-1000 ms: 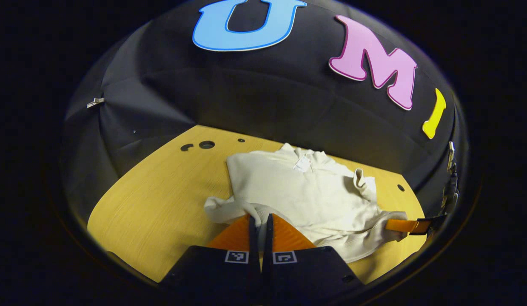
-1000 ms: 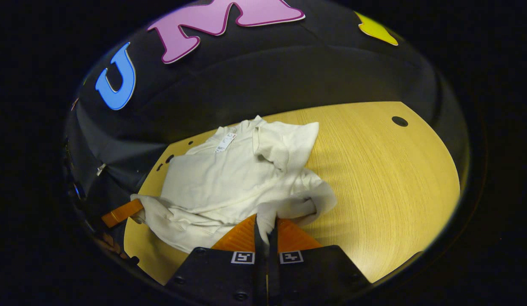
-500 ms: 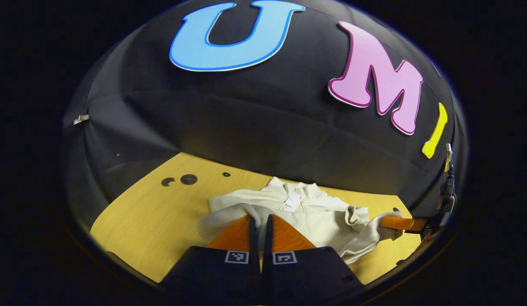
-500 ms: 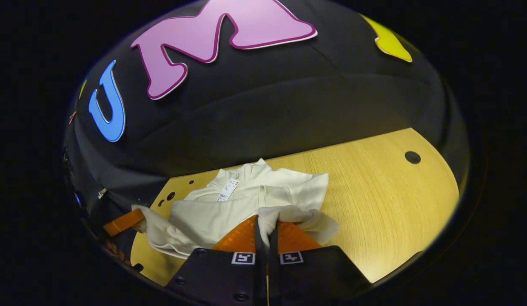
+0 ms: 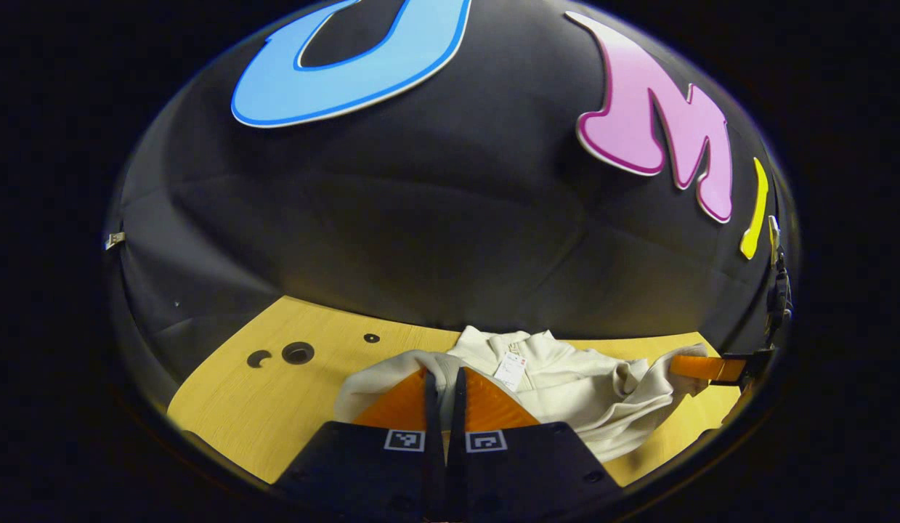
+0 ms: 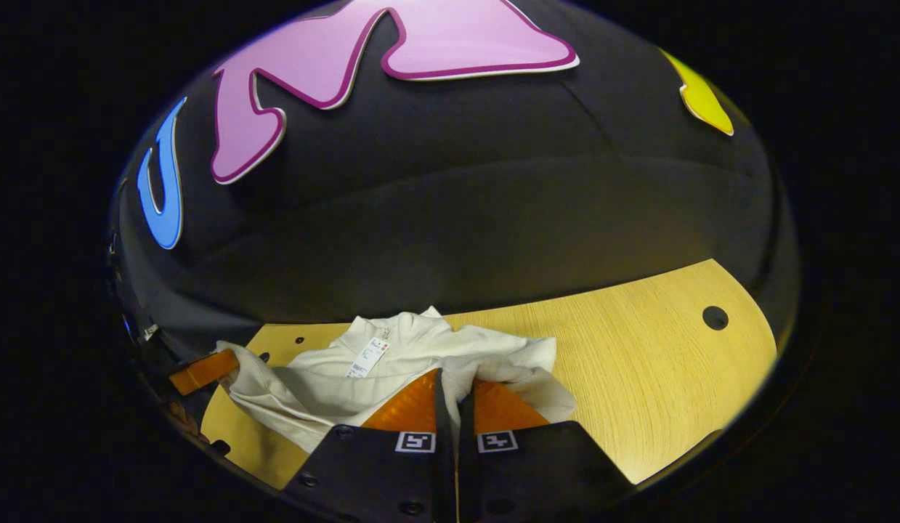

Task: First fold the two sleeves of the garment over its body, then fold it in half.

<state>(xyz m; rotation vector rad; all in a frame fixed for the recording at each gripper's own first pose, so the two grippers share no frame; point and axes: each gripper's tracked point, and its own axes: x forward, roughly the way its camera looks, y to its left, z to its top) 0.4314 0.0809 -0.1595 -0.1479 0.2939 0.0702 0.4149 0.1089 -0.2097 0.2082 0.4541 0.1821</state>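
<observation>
A cream garment (image 5: 566, 388) lies bunched on the wooden table (image 5: 275, 403), its collar and white tag (image 5: 509, 370) facing me. In the left gripper view my left gripper (image 5: 442, 378) is shut on a fold of the garment's hem, lifted over the body. The right gripper (image 5: 700, 367) shows far right there, pinching the other corner. In the right gripper view my right gripper (image 6: 453, 381) is shut on the garment (image 6: 326, 385) edge. The left gripper (image 6: 203, 370) holds the far corner at the left. The tag (image 6: 366, 357) sits near the collar.
The table (image 6: 638, 378) stretches bare to the right in the right gripper view, with a round hole (image 6: 715, 317) near its far edge. Several small holes (image 5: 297, 353) mark the table's left part in the left gripper view. The black booth wall rises close behind.
Both grippers have carried the garment's near edge forward toward the collar. The garment now looks much shorter and the wall looms larger.
</observation>
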